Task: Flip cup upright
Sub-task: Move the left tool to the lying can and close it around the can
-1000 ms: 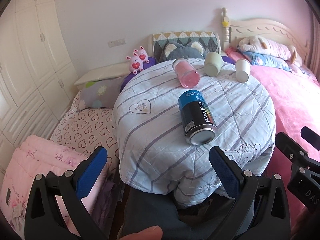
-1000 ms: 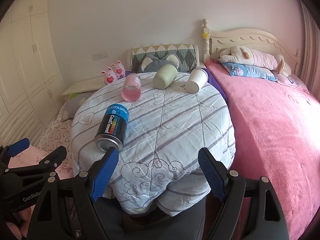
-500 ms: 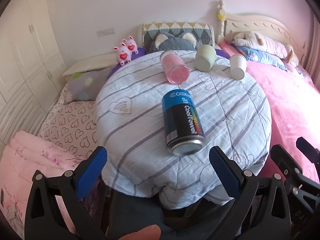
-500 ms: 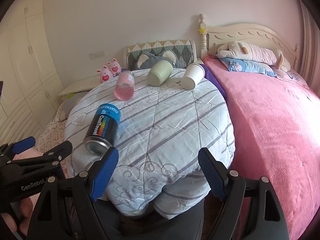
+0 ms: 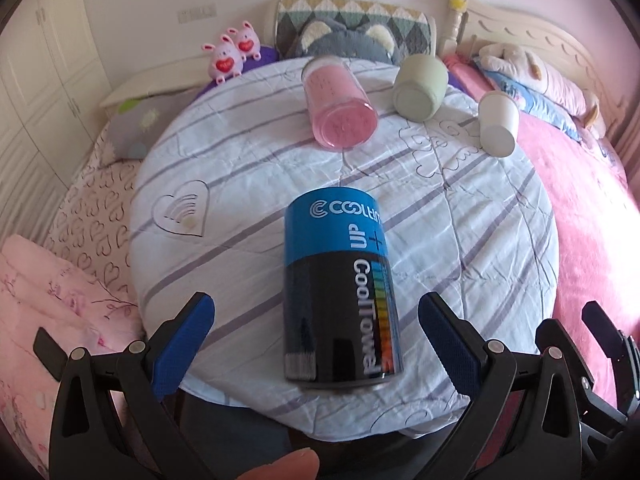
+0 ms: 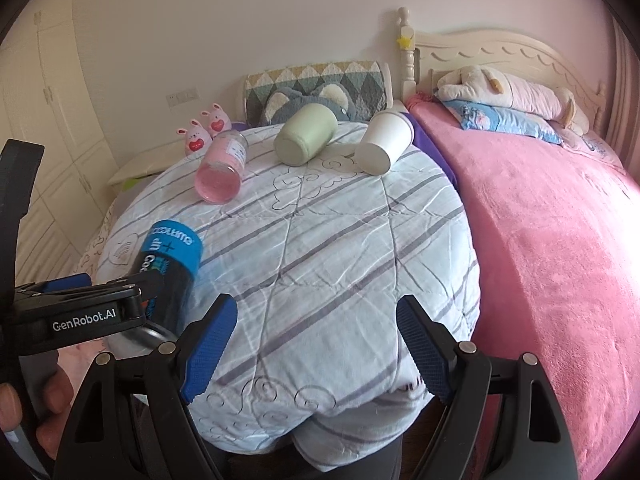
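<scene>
Four cups are seen lying on their sides on the striped quilt (image 5: 460,216). The blue and black cup (image 5: 338,296) is framed by the left claw (image 5: 316,336), spread wide. The right claw (image 6: 316,340) is held wide and empty.

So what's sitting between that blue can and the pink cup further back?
Nothing: in the left wrist view only bare striped quilt separates the blue can from the pink cup.

Four containers lying on their sides on the quilted round worktop (image 5: 248,184): one blue-and-black can (image 5: 338,300), one pink glass jar (image 5: 338,106), one green cup (image 5: 418,88), one white paper cup (image 5: 498,122), two pink bunny toys (image 5: 232,51), two hand-held grippers: left hand-held gripper (image 5: 312,340), right hand-held gripper (image 6: 314,346)
</scene>
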Motion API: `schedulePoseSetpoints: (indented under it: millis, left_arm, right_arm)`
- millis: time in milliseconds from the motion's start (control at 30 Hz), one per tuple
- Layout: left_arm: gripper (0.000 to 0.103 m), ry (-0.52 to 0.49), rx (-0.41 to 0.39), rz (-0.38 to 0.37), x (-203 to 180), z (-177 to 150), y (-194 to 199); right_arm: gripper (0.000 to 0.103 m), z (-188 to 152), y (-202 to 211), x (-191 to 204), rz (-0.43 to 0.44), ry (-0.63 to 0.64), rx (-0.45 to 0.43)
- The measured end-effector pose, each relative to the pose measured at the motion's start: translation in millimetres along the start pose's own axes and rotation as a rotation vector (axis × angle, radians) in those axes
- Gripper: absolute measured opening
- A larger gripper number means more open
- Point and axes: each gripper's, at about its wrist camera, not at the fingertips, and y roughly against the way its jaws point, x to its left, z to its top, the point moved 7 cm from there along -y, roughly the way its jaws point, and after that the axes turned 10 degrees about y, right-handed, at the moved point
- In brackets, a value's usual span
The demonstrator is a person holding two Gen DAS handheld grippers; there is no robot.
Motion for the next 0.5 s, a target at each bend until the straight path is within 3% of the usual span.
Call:
schedulePoseSetpoints:
  millis: [367, 500]
  left_arm:
    - [0.102, 0.109, 0.105, 0.001, 3.7, 4.2, -37.1]
    - [0.087, 0.117, 0.132, -0.005, 2.8, 4.2, -46.5]
  right_arm:
    - [0.083, -1.5, -29.0, -7.1, 0.022, -0.015, 0.051]
    - [0.083, -2.3, -33.6, -10.0, 0.024, -0.021, 0.06]
